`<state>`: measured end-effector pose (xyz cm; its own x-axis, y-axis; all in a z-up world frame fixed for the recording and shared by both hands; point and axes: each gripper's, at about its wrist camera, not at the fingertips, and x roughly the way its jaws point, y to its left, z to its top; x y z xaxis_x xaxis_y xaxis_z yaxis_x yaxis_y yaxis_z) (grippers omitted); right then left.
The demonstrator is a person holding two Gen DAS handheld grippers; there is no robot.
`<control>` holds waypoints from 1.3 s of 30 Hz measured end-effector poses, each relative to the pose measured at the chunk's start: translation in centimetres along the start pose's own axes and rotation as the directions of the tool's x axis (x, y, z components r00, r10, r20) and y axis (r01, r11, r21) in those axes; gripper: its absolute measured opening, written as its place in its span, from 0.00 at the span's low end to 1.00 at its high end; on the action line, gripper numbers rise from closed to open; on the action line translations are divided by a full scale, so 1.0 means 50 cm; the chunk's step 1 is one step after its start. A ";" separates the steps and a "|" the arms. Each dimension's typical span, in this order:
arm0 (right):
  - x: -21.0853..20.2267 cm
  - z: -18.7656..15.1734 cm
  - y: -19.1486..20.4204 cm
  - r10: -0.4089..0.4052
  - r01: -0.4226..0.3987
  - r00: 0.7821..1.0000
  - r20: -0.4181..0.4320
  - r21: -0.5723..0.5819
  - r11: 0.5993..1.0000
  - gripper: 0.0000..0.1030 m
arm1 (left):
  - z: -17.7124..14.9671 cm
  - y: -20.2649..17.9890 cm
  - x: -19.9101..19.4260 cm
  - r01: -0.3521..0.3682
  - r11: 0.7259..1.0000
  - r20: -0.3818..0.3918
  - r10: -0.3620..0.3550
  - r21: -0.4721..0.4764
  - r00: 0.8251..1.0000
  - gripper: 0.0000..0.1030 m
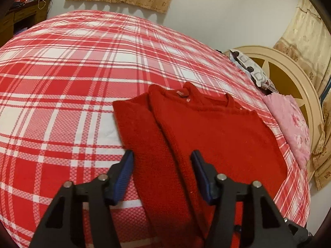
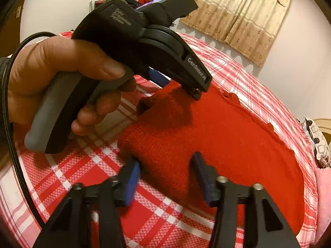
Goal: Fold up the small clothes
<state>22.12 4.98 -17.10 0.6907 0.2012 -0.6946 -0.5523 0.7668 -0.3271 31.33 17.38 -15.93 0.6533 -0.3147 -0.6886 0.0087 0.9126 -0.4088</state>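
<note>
Above, both grippers, left (image 1: 161, 161) and right (image 2: 165, 165), gape wide, holding nothing. Below lies a red sweater (image 1: 206, 132) on a plaid bedsheet (image 1: 62, 82); curtains (image 2: 238, 16) hang behind.

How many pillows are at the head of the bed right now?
2. A patterned white-and-brown pillow lies against the headboard at the bed's far corner; a pink floral pillow lies beside it, nearer the camera. Others may be hidden beyond the frame edge.
</note>
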 end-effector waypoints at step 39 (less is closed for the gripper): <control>-0.034 -0.021 -0.092 0.138 -0.147 0.989 0.061 0.197 0.969 0.09 | 0.020 -0.076 0.007 -0.170 0.978 0.009 0.170 0.124 0.985 0.18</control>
<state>23.00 0.48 -15.12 0.6351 0.3415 -0.6928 -0.5451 0.8337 -0.0888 32.27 14.07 -14.03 0.6523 -0.1524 -0.7425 -0.0085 0.9781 -0.2081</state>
